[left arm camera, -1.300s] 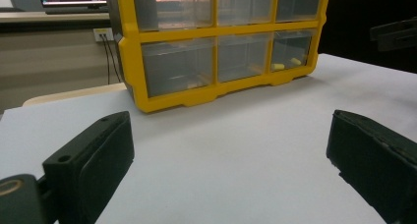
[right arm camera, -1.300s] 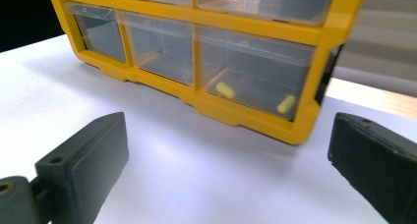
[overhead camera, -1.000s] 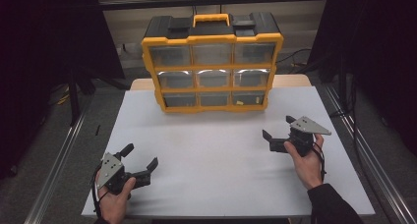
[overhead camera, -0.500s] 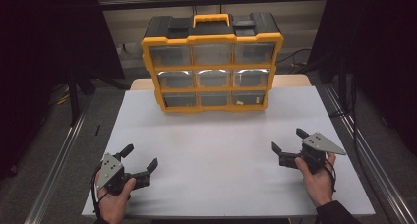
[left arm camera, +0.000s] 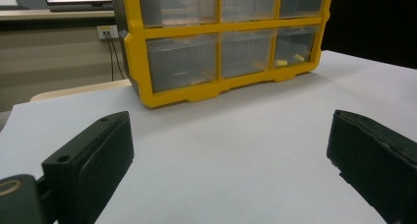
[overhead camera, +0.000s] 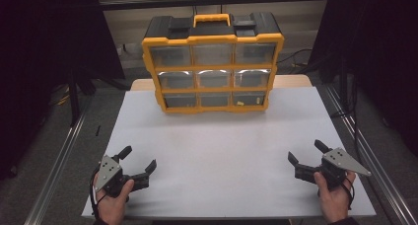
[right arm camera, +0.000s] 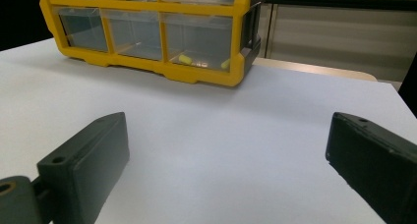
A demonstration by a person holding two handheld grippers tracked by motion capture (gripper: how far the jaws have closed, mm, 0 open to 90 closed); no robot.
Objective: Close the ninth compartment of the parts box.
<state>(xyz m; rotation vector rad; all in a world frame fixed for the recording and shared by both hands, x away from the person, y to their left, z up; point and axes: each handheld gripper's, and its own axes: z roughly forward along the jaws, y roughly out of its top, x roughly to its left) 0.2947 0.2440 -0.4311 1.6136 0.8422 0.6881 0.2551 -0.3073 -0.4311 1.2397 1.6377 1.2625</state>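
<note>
A yellow and black organiser box [overhead camera: 213, 64] with three rows of clear drawers stands upright at the back of the white table [overhead camera: 222, 151]. Small yellow pieces lie in its bottom right drawer [right arm camera: 199, 40], which also appears in the left gripper view [left arm camera: 292, 47]. My left gripper [overhead camera: 139, 159] rests near the front left corner of the table, open and empty, held by a hand. My right gripper [overhead camera: 305, 153] sits near the front right corner, also open with nothing between its jaws. In both gripper views the black jaws stand wide apart over bare tabletop.
Metal rails [overhead camera: 54, 166] run along both sides of the table. Behind the box is a wooden edge [overhead camera: 291, 81] and a low wall with cables. A socket with cables [left arm camera: 109, 33] shows on the wall in the left gripper view.
My right gripper has moved back toward the front right corner of the table and lower. The left gripper has stayed where it was.
</note>
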